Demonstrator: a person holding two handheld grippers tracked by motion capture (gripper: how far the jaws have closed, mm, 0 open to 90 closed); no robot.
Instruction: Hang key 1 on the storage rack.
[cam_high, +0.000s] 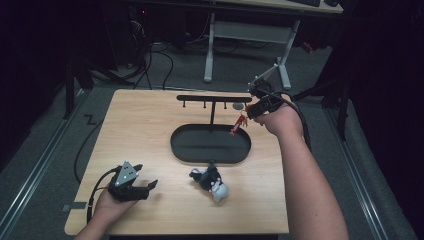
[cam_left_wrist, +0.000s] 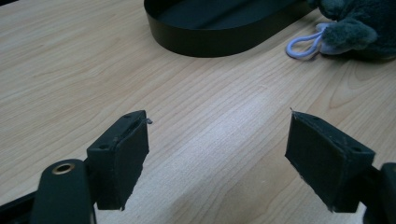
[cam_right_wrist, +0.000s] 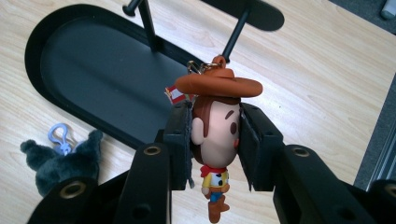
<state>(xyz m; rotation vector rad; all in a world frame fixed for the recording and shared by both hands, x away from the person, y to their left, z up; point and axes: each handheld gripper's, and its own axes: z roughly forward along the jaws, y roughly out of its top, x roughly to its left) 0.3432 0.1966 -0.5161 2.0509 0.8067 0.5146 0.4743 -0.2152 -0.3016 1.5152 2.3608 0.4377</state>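
On the wooden table (cam_high: 150, 125), the black oval tray (cam_high: 182, 145) with its hook rack (cam_high: 212, 98) is the landmark. The rack's post rises from the tray's far side and carries a crossbar with short pegs hanging beneath it.

Near the tray's front rim lies a grey plush toy (cam_high: 210, 182) with a pale blue clip loop (cam_right_wrist: 60, 137). Just off the tray's far right end, the right gripper (cam_high: 252, 111) clamps a small cowboy figure keychain (cam_right_wrist: 215, 140) by the head; both pads press its cheeks, and the brown hat with its gold ring sticks out above the jaws while the body dangles below. In the high view the figure hangs over the tray's right end, just below the crossbar's right tip.

The step in hand looks like hanging this keychain on the rack. The next move calls for bringing the ring level with a free peg and sliding it on — a fine alignment, since the ring is small and sits partly behind the hat.

The right forearm reaches long across the table's right side, wrist raised. The left gripper (cam_high: 145, 189) rests on the table well in front of the tray's left end, jaws spread wide with nothing between them.
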